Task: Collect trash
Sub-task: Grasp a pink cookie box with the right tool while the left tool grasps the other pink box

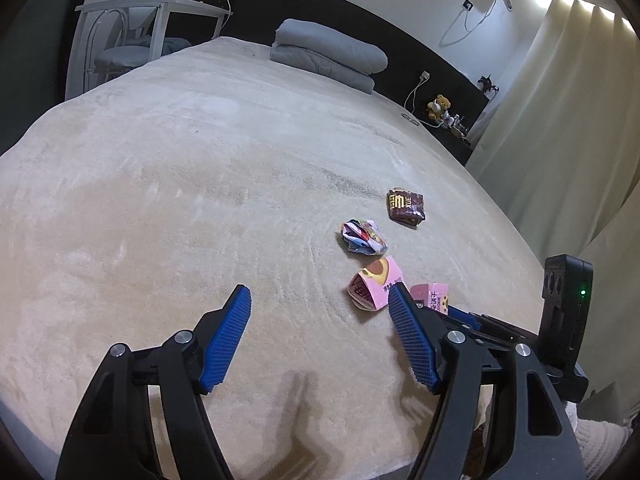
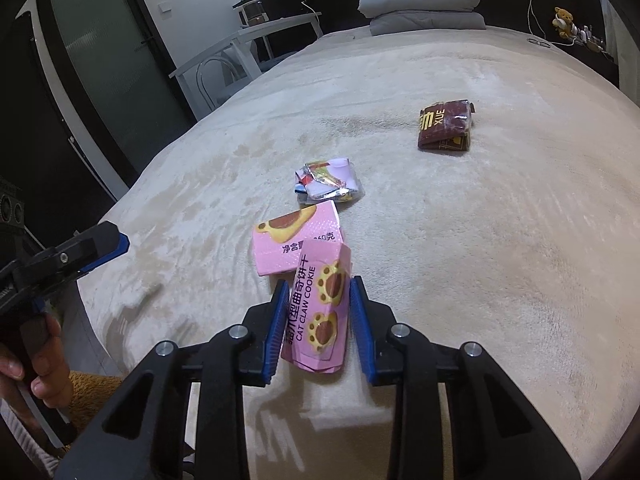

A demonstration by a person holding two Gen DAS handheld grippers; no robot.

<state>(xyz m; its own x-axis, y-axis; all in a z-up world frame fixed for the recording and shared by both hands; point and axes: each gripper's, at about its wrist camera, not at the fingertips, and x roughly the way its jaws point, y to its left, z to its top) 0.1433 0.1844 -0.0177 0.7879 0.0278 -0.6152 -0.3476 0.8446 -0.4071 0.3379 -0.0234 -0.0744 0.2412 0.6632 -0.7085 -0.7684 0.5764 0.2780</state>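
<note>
Cookie box [image 2: 318,312] clamped in right tool [image 2: 319,292].

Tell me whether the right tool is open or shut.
Shut on the pink cat claw cookie box: both blue pads of the right tool press its sides.

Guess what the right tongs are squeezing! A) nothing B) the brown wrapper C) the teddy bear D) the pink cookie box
D: the right tongs are shut on the pink cookie box; the brown wrapper lies farther off on the bed.
</note>
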